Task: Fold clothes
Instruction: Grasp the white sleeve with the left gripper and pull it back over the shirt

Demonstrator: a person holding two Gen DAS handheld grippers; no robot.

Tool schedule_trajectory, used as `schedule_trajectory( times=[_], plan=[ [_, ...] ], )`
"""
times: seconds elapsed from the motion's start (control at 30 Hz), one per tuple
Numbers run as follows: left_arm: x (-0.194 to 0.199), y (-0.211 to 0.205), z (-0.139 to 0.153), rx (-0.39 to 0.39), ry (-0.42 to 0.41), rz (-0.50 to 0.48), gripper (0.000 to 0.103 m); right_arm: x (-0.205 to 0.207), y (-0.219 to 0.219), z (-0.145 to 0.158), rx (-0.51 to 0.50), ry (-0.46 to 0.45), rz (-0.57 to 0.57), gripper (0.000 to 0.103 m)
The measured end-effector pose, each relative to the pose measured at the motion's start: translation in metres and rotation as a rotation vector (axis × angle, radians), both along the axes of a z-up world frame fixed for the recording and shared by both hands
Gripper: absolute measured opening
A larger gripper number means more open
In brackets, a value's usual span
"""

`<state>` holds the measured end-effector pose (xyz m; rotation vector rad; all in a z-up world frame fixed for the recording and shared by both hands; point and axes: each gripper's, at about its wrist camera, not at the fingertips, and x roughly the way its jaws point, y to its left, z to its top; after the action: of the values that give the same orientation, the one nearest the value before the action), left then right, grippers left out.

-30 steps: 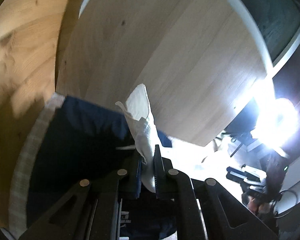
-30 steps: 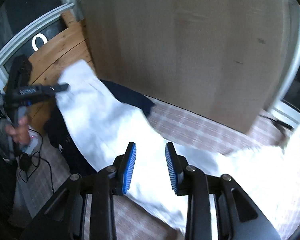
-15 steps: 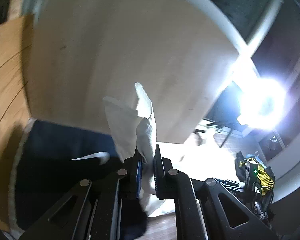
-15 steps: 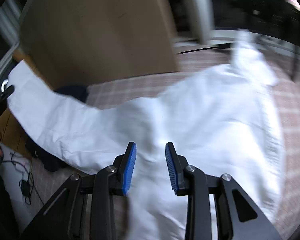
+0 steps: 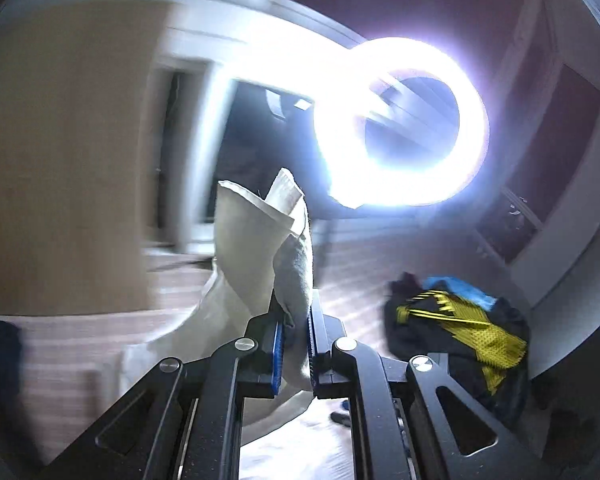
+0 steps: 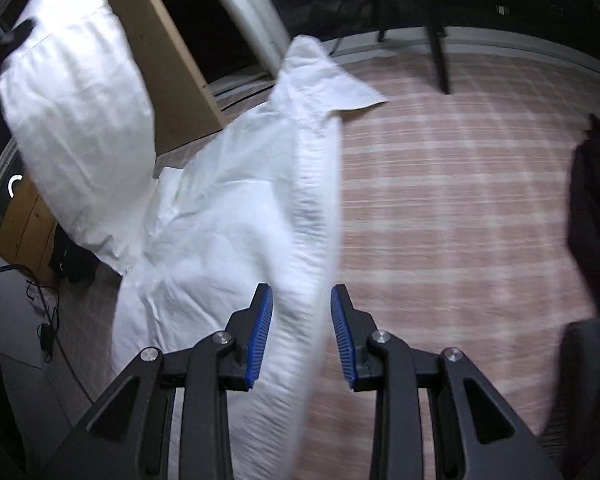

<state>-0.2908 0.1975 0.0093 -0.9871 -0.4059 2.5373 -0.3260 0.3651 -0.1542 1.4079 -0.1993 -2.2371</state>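
A white garment [image 6: 228, 200] lies spread over a pink checked surface [image 6: 460, 200]. Its left part is lifted high into a hanging fold [image 6: 80, 100]. In the left wrist view my left gripper [image 5: 296, 316] is shut on a bunched edge of this white cloth [image 5: 260, 248], which sticks up past the fingertips. My right gripper [image 6: 300, 320] hovers open above the garment's long right edge. That edge runs between the blue pads [image 6: 260, 332] in the picture, but they do not press on it.
A dark pile of clothes with yellow and blue pieces [image 5: 460, 332] sits to the right, also at the right wrist view's edge [image 6: 592, 208]. A wooden board [image 6: 168, 64] leans at the back left. A bright ring light [image 5: 400, 120] glares ahead. Thin dark legs [image 6: 436, 40] stand at the back; cables [image 6: 44, 320] lie left.
My left gripper swung right and upward with the white cloth, from facing the wooden board to facing the ring light. My right gripper moved across the garment to its right edge.
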Motion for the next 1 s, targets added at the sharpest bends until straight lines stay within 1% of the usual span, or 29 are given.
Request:
schedule_trajectory(
  times=[0.07, 0.13, 0.23, 0.3, 0.37, 0.43, 0.53, 0.63, 0.7, 0.83, 0.9, 1.0],
  plan=[
    [-0.002, 0.031, -0.015, 0.047, -0.017, -0.011, 0.009, 0.005, 0.034, 0.002, -0.002, 0.006, -0.014, 0.030],
    [-0.008, 0.065, -0.035, 0.084, -0.050, -0.017, 0.009, 0.008, 0.057, 0.005, 0.003, 0.006, -0.020, 0.030],
    [-0.016, 0.080, -0.061, 0.092, -0.099, -0.001, 0.009, 0.012, 0.087, 0.006, 0.025, 0.003, -0.019, 0.030],
    [-0.022, 0.089, -0.078, 0.094, -0.132, 0.010, 0.009, 0.016, 0.095, 0.005, 0.033, 0.000, -0.015, 0.030],
    [-0.024, 0.091, -0.085, 0.073, -0.152, 0.021, 0.009, 0.020, 0.104, 0.005, 0.031, -0.005, -0.014, 0.030],
    [-0.022, 0.075, -0.089, 0.047, -0.155, 0.057, 0.009, 0.024, 0.106, 0.005, 0.023, -0.003, -0.003, 0.030],
    [-0.014, 0.037, -0.086, 0.063, -0.147, 0.117, 0.009, 0.026, 0.099, 0.000, 0.021, -0.009, 0.009, 0.030],
    [-0.001, -0.001, -0.081, 0.053, -0.128, 0.176, 0.009, 0.024, 0.087, -0.007, 0.022, -0.018, 0.017, 0.030],
    [0.011, -0.029, -0.085, 0.042, -0.120, 0.221, 0.009, 0.022, 0.076, -0.008, 0.015, -0.019, 0.028, 0.030],
    [0.028, -0.074, -0.119, 0.023, -0.185, 0.281, 0.009, 0.019, 0.047, -0.002, 0.008, 0.011, 0.052, 0.030],
    [0.035, -0.083, -0.138, -0.003, -0.219, 0.283, 0.009, 0.015, 0.031, 0.002, -0.003, 0.021, 0.066, 0.030],
    [0.045, -0.091, -0.159, -0.018, -0.241, 0.268, 0.010, 0.007, -0.003, 0.007, -0.013, 0.043, 0.097, 0.030]
  ],
)
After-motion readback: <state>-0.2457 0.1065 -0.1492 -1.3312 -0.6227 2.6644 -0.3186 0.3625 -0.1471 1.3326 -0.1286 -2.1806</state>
